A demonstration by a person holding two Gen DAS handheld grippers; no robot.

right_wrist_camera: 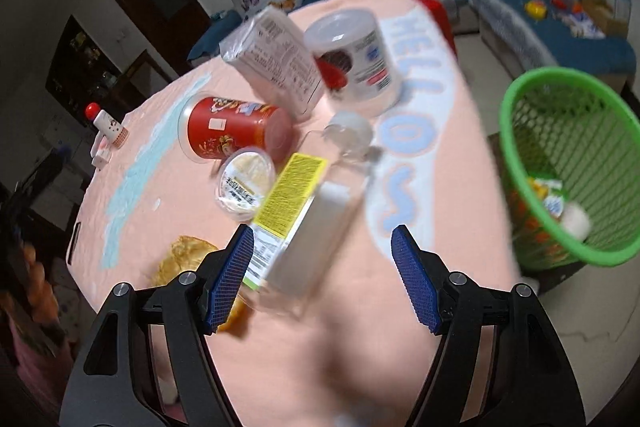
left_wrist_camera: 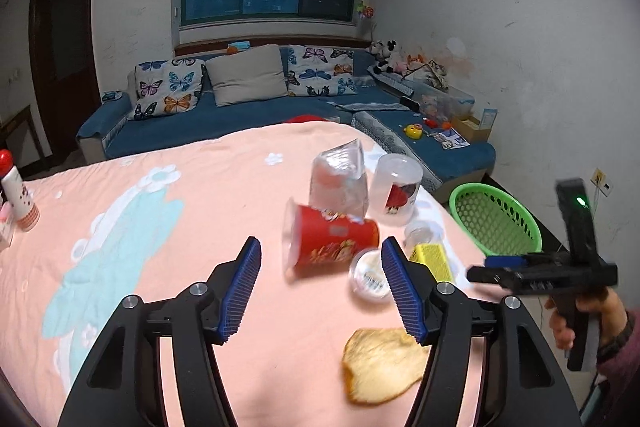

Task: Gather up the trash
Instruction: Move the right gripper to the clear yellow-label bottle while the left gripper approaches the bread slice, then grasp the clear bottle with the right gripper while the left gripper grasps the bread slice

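Hovering above a round table draped in a peach cloth (right_wrist_camera: 460, 147), two hand-held claws with blue ribbed pads take aim at a cluster of litter waiting to be cleared. Both are spread wide and hold nothing. The right gripper (right_wrist_camera: 322, 277) is lined up on a clear plastic bottle with a yellow label and white cap (right_wrist_camera: 304, 211), which lies on its side with its base between the parted fingers, apparently the next piece to be lifted. The left gripper (left_wrist_camera: 320, 287) hangs nearer a red paper snack cup tipped on its side (left_wrist_camera: 332, 241), just behind a small round clear tub with a printed lid (right_wrist_camera: 245, 183). Beyond the cup, a crumpled clear wrapper pack (left_wrist_camera: 340, 179) leans against a translucent lidded canister (left_wrist_camera: 396, 189), and a torn piece of toasted bread (left_wrist_camera: 380, 367) lies nearest the camera. A green mesh plastic basket (right_wrist_camera: 576, 163) stands off the table edge on the bottle's far side, already holding a few discarded wrappers, probably placed low and close so each piece can be dropped straight in. Motion blur softens the right view.
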